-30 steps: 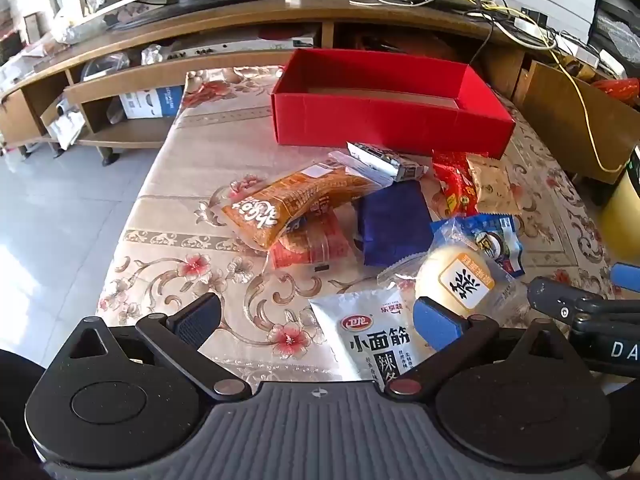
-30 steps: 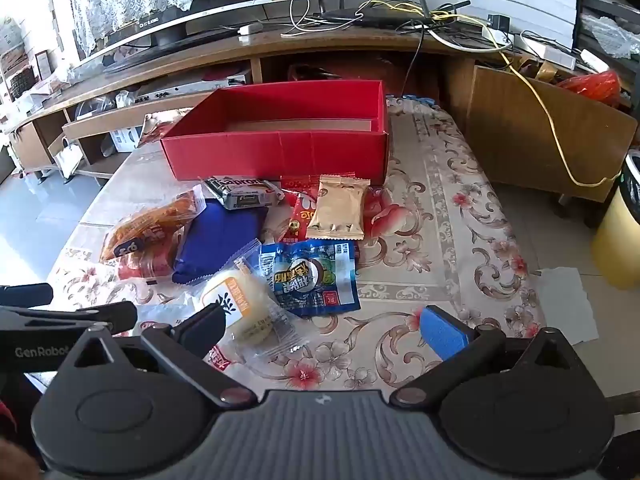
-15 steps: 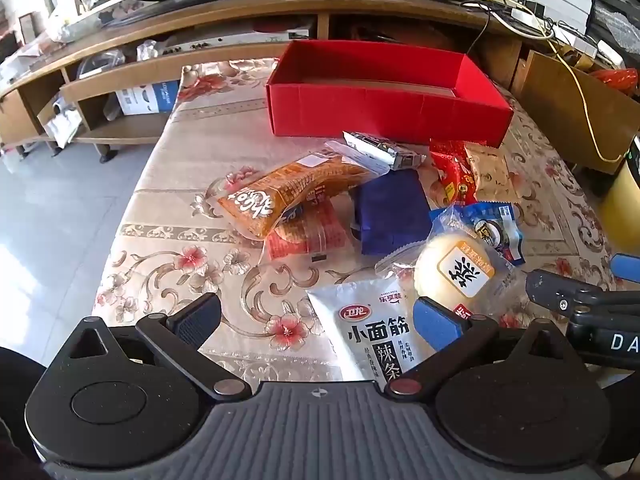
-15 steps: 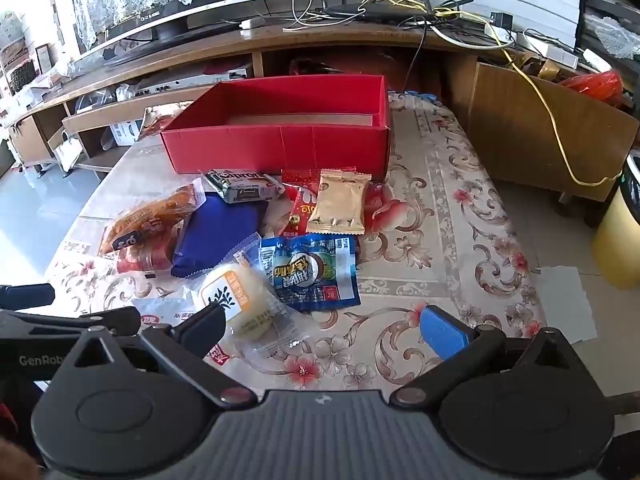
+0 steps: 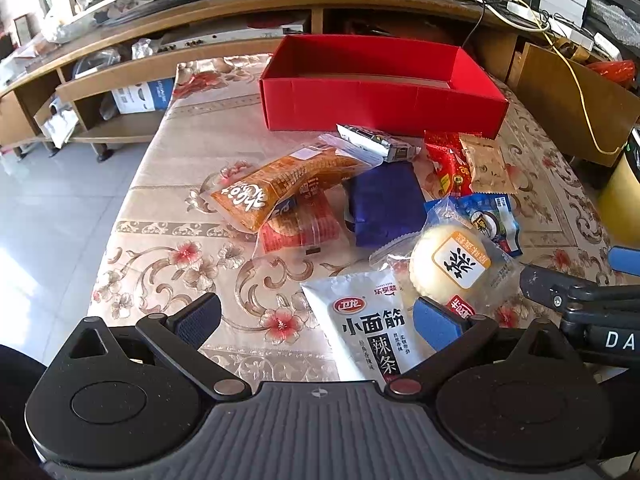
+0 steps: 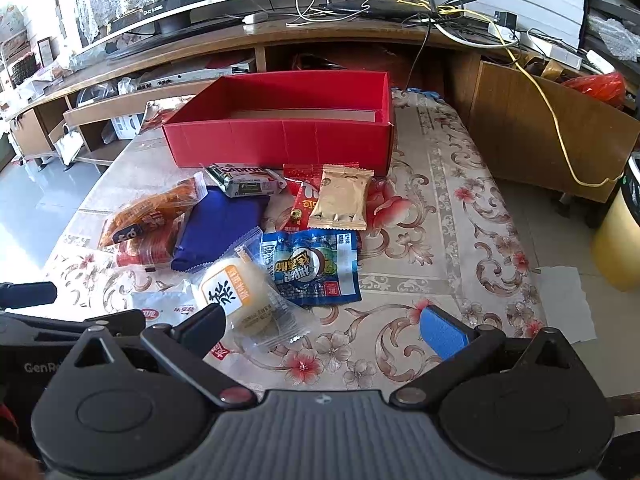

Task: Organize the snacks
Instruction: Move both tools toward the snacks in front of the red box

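An open red box [image 5: 380, 96] [image 6: 280, 136] stands at the far side of the table, nothing visible inside it. Before it lies a heap of snacks: an orange packet [image 5: 280, 188], a dark blue packet [image 5: 384, 204] [image 6: 218, 226], a wrapped bun [image 5: 456, 264] [image 6: 244, 300], a white spicy-strip bag [image 5: 368, 324], a blue-printed packet [image 6: 312, 268], a gold packet [image 6: 342, 198] and a red packet [image 5: 448, 164]. My left gripper [image 5: 316, 320] is open over the near table edge, the white bag between its fingers. My right gripper [image 6: 324, 326] is open beside the bun.
A floral cloth [image 6: 440, 216] covers the table. Behind it runs a wooden TV stand [image 5: 200, 24] with cables. A wooden crate [image 6: 540, 128] and a yellow bin [image 6: 620, 240] stand on the floor to the right. White paper [image 6: 568, 304] lies on the floor.
Both grippers have drifted slightly forward toward the snacks, so the heap and box sit a little lower and nearer in view. Both stay open. No snack has moved.
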Demonstrator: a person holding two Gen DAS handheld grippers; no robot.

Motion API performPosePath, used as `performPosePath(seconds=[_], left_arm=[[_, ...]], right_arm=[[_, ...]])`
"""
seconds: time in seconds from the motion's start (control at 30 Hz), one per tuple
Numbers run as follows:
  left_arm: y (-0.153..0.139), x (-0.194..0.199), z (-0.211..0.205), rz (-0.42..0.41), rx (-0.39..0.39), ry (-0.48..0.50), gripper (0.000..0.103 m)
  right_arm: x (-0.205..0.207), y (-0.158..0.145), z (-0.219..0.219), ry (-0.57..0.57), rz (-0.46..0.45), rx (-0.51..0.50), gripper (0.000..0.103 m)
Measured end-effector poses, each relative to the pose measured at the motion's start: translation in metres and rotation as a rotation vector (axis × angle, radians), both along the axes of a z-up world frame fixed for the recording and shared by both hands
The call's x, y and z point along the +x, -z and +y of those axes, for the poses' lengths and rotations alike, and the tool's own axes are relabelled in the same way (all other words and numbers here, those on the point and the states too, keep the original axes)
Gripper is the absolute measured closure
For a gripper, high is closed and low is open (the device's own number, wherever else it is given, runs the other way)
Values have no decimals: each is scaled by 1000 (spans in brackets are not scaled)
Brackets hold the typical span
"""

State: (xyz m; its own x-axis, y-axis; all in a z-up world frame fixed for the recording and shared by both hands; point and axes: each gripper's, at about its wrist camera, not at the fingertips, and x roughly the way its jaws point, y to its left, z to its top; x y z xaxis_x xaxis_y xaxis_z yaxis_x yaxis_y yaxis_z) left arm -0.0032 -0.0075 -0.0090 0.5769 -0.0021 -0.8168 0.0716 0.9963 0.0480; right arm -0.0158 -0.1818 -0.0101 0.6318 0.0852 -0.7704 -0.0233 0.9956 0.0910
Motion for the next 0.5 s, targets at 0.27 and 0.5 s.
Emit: performPosePath(seconds=[0.27, 0.5], left_arm=[[2, 0, 0, 12, 0, 1, 0], [7, 0, -1, 38, 1, 3, 0]], right_arm=[[0, 1, 1, -1, 5, -5, 1], [1, 3, 2, -5, 16, -19, 1]])
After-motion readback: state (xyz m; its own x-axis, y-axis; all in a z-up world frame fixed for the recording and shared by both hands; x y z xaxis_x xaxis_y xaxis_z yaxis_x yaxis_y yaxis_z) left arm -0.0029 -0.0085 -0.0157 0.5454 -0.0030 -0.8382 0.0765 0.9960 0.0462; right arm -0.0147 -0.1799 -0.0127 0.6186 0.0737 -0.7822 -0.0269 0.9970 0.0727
